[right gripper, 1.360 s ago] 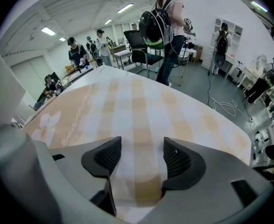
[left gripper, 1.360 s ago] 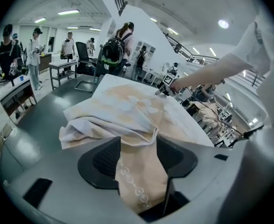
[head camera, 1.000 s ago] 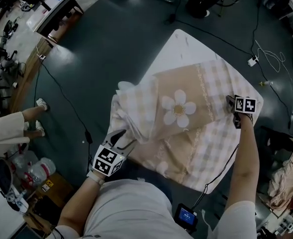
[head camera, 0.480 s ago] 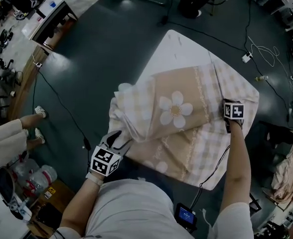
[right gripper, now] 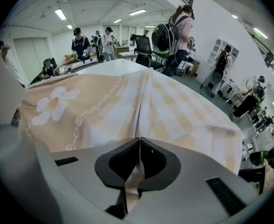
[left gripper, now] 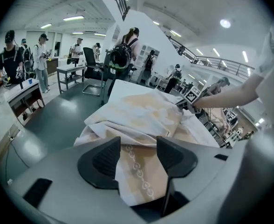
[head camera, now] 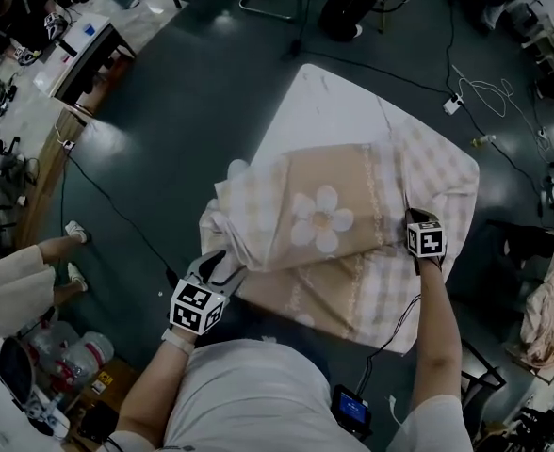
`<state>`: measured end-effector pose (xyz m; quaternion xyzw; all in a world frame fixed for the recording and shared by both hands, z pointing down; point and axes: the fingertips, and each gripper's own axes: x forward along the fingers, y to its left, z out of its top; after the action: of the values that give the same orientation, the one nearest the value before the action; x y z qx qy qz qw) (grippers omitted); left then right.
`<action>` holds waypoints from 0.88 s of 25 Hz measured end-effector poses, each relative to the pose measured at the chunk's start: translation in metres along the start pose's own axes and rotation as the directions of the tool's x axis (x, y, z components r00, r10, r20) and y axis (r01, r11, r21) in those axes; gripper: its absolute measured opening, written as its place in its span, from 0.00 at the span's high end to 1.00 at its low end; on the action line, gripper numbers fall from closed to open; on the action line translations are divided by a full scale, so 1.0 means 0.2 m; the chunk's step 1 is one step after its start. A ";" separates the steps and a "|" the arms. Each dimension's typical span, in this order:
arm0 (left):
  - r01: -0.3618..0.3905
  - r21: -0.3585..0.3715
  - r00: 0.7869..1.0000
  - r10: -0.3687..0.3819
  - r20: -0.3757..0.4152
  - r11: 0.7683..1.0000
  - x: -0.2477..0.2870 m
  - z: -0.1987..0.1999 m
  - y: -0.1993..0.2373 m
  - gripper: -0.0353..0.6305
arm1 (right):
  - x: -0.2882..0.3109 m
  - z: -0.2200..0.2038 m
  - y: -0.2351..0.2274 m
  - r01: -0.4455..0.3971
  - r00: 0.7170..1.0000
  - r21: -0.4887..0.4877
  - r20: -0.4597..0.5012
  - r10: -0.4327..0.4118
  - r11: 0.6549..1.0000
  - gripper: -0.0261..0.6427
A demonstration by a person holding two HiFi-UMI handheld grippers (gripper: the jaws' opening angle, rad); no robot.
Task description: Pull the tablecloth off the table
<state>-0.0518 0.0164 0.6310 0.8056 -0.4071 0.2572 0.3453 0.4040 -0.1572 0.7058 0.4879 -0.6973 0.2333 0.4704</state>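
Right gripper (head camera: 413,218) has slid inward and pinched an edge fold of the soft, light beige checked tablecloth (head camera: 348,182) (half bunched on the white surface (head camera: 324,97)); left gripper (head camera: 222,264) clamps its gathered corner.

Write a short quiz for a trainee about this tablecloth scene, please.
1. True or false: the right hand-held gripper is shut on a fold of the tablecloth.
2. The motif on the tablecloth is: A) a white flower; B) a red star; C) a blue anchor.
3. Fill in: the bare part of the table lies at the ___ of the head view.
Key: 1 true; 2 A; 3 top.
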 end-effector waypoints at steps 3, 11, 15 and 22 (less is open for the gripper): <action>0.001 0.008 1.000 -0.001 0.006 1.000 -0.02 0.00 0.02 0.60 | -0.07 -0.05 0.08 -0.008 1.000 0.012 0.021 0.008 1.000 0.92; 0.014 0.036 1.000 -0.014 0.007 0.999 -0.01 0.07 0.15 0.60 | -0.25 -0.23 0.27 -0.025 1.000 0.046 0.009 0.025 0.999 0.92; 0.049 0.073 0.999 -0.048 -0.017 0.996 0.04 0.11 0.19 0.59 | -0.33 -0.33 0.37 -0.027 1.000 0.066 -0.001 0.027 0.997 0.92; 0.099 0.124 0.994 -0.094 -0.048 0.987 0.14 0.16 0.20 0.59 | -0.44 -0.50 0.57 -0.037 0.999 0.117 -0.008 0.038 0.992 0.92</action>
<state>-0.0662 -0.0386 0.6439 0.8391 -0.3431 0.2822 0.3140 0.3520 0.0088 0.6875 0.5004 -0.6889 0.2851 0.4402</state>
